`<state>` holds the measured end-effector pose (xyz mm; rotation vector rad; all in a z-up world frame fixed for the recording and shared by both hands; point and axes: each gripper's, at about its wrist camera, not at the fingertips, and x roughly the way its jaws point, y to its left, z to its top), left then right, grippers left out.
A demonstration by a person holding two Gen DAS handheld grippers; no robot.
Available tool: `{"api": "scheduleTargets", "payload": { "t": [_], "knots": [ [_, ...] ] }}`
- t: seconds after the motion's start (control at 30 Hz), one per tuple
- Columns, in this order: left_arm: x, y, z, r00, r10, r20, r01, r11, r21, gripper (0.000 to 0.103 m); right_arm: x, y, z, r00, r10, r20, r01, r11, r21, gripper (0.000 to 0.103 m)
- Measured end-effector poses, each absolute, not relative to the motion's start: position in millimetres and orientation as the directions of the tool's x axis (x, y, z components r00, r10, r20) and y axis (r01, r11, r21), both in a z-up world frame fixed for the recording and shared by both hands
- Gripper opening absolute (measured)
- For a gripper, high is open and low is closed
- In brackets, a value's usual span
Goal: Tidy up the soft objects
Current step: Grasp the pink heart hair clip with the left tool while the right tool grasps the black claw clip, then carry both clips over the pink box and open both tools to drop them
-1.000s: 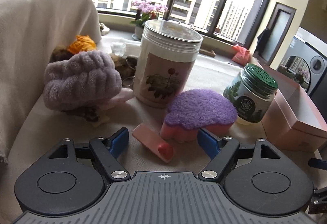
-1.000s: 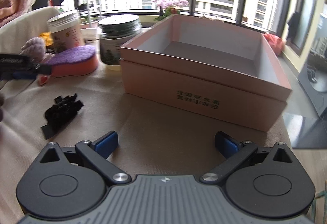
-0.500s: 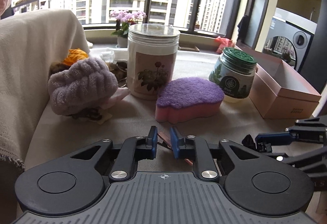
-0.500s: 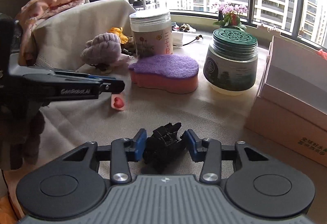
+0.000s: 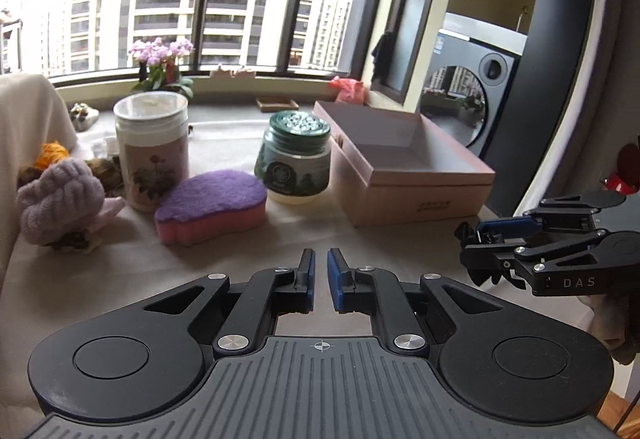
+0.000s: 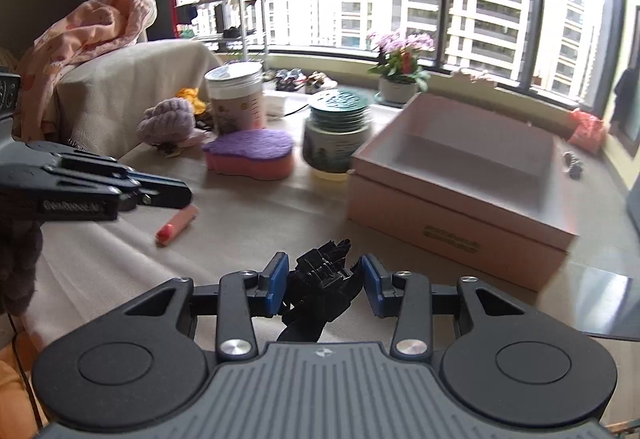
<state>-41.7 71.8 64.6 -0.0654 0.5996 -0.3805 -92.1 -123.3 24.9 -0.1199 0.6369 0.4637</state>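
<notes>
While your right gripper clamps its blue-padded fingers on the crumpled black frilly fabric piece, it holds that piece above the beige cloth-covered table, in front of the open pink cardboard box. From your left wrist camera the same gripper shows at the right edge with the dark bundle between its tips.

Your left gripper has its two blue pads drawn almost together with only a narrow gap, and nothing shows between them in its own view. In the right wrist view it hangs above the table, and the small pink stick with a red end lies on the cloth just beneath and beyond its tips; you cannot tell from this view whether they touch.

Further back, the purple-topped pink sponge sits near the green-lidded glass jar and just in front of the tall white flower-printed canister. A lilac knitted fluffy bundle rests left of the canister, against the cream draped throw.
</notes>
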Motion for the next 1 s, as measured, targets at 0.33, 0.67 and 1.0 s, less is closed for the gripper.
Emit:
{"api": "scheduleTargets", "payload": {
  "t": [0.33,0.67,1.0],
  "knots": [
    [-35,91,34,0.732,-0.211,-0.648,0.21,0.974,-0.08,0.02,-82,-134,-10,0.735,0.338,-0.588,-0.387,0.921,0.045,0.04],
    [-40,92,17,0.738,-0.196,-0.646,0.198,0.978,-0.071,0.022,-78,-111,-31,0.739,0.329,-0.588,-0.398,0.917,0.012,0.068],
    [-34,74,10,0.748,-0.168,-0.642,0.185,0.982,-0.042,0.027,-72,-115,-34,0.727,0.316,-0.609,-0.37,0.928,0.04,0.069]
  ]
}}
